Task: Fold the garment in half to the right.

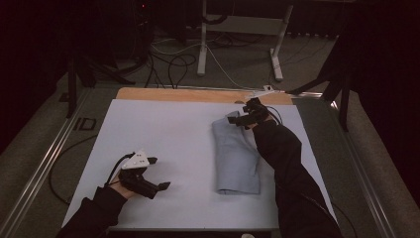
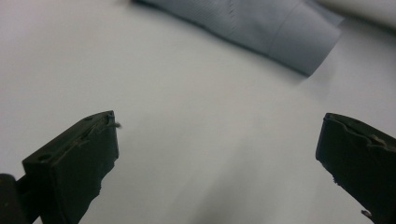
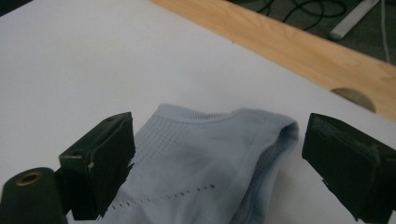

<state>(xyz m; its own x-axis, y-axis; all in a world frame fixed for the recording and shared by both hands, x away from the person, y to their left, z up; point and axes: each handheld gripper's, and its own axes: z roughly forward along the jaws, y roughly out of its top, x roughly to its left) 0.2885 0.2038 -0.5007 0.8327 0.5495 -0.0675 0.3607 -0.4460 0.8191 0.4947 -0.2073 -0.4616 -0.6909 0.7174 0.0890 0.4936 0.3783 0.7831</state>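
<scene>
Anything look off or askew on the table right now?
Nothing stands out. The folded cloth lies flat on the white sheet. The right gripper hangs open at its far end; the left gripper is open, apart from it.

Your right sleeve [image 1: 282, 148] covers the folded cloth's [image 1: 235, 153] right edge, the cloth runs off the left gripper view's top, and your fingers [image 2: 74, 163] are cropped below.
</scene>
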